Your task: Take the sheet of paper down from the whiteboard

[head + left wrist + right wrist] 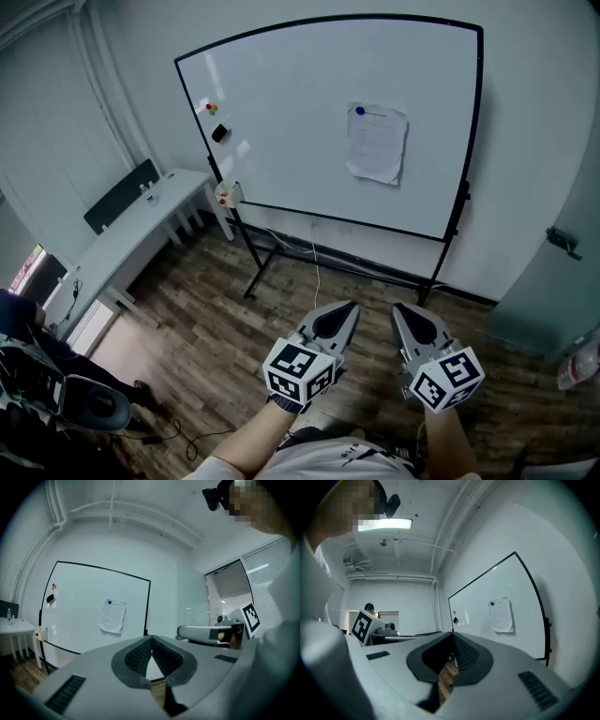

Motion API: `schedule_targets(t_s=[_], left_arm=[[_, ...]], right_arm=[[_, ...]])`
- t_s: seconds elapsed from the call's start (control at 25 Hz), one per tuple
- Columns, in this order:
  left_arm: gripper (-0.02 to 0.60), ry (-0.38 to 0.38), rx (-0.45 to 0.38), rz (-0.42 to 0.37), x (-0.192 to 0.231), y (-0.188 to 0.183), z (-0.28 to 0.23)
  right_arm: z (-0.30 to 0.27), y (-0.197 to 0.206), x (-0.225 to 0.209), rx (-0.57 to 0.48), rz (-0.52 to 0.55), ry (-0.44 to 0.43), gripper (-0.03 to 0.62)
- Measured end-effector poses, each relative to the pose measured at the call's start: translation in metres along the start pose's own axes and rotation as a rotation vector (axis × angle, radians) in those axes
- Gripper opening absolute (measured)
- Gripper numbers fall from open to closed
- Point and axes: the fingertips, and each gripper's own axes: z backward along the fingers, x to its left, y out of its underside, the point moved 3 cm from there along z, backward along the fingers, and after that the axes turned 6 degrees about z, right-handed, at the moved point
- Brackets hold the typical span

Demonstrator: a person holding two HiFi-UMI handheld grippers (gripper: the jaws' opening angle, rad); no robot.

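Entry: both tongs, state and position.

- You held the left tongs [349, 307] clenched. In the left gripper view the ribbed pads met at the tip with nothing between them.
- You held the right tongs [399, 309] clenched too. The right gripper view showed its pads together and empty.
- Both tongs pointed level, side by side and near each other but not touching. Each carried its marker cube [300, 371] at the rear, close to your body.

Task item:
- The paper [377, 145] hung on the whiteboard [281, 112], ahead of and above both tongs and well apart from them.
- A blue magnet [360, 111] pinned its top left corner, and its lower edge curled away from the board.
- From the left tongs it sat left of and above the tip. From the right tongs it sat right of and above the tip.
- Neither tongs touched the paper or the board.

Surroundings:
- A black eraser [219, 132] sat on the board, far left of the paper, with small coloured magnets just above it.
- The board stood on a black frame on the wooden floor [216, 328].
- A white tabletop [122, 239] lay off to the left of the left tongs, beyond the board's left edge.
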Motion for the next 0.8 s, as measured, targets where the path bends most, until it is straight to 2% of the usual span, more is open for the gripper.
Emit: schedule_targets(t_s=[0.2, 0.44, 0.8], left_arm=[[0.014, -0.028, 0.002, -0.004, 0.012, -0.002, -0.009], [0.014, -0.013, -0.015, 0.003, 0.032, -0.005, -0.034], [0.014, 0.045, -0.031, 0.013, 0.114, -0.027, -0.098]], right_arm=[[-0.008, 0.003, -0.011, 0.002, -0.016, -0.006, 0.012], [-0.033, 0.007, -0.027, 0.017, -0.002, 0.002, 0.012], [-0.123, 0.005, -0.065, 0.037, 0.037, 0.051, 0.012]])
